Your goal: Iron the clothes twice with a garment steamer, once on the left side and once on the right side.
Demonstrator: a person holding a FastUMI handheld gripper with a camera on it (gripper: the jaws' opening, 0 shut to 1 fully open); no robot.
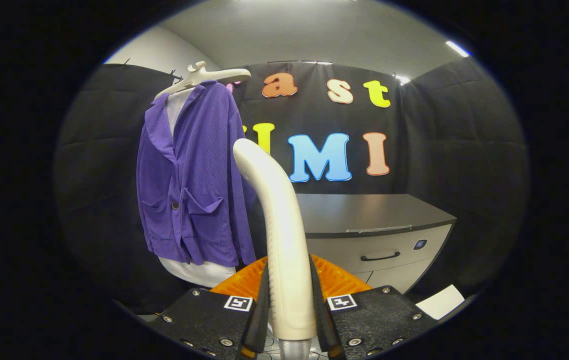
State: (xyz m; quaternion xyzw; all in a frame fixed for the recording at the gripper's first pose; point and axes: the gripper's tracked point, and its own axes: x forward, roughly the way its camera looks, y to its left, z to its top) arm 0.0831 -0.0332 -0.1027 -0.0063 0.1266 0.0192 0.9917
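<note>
Tool (289, 305) clamped on white steamer (279, 235); purple jacket (192, 185) hanging beyond; dark-topped cabinet (364, 212) against black cloth wall.

A recording booth: black cloth walls (454, 150), grey cabinet (379, 235).

Your gripper (288, 305): fingers clamped on cream steamer handle (277, 220), head curving toward purple jacket (192, 175) on hanger (204, 76); table (364, 212) beyond.

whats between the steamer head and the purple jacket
Nothing: in the gripper view the steamer, clamped between the gripper fingers, stands beside the purple jacket with only bare black wall cloth between.
</note>
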